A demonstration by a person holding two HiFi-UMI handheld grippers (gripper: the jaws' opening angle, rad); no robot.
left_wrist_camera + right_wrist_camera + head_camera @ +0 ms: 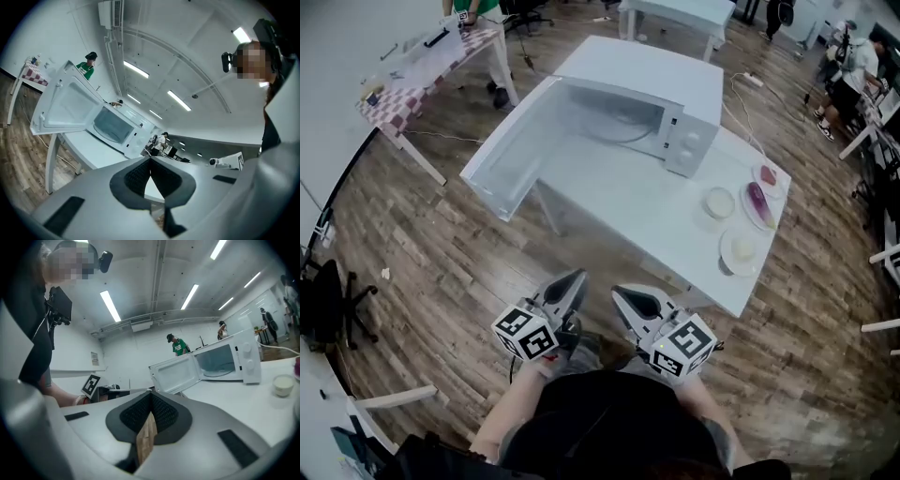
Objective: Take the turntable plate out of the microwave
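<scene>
Microwave [649,101] door is swung wide at the upper middle of the frame, so the turntable plate [622,123] sits exposed inside, easy to reach. The left gripper [575,279] and right gripper [620,294] hang at bottom centre, short of the tabletop [652,217], fingers clenched on nothing. I'd guess the reach isn't started yet.

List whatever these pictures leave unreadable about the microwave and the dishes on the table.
- The turntable plate: the head view shows only a faint curved rim, and the roof of the microwave hides the rest.
- The control knobs: too small in every view to read their settings.
- Food on the three plates: too small in the head view to identify.
- The same plates in the right gripper view: cut off at the right edge, beyond the bowl.
</scene>
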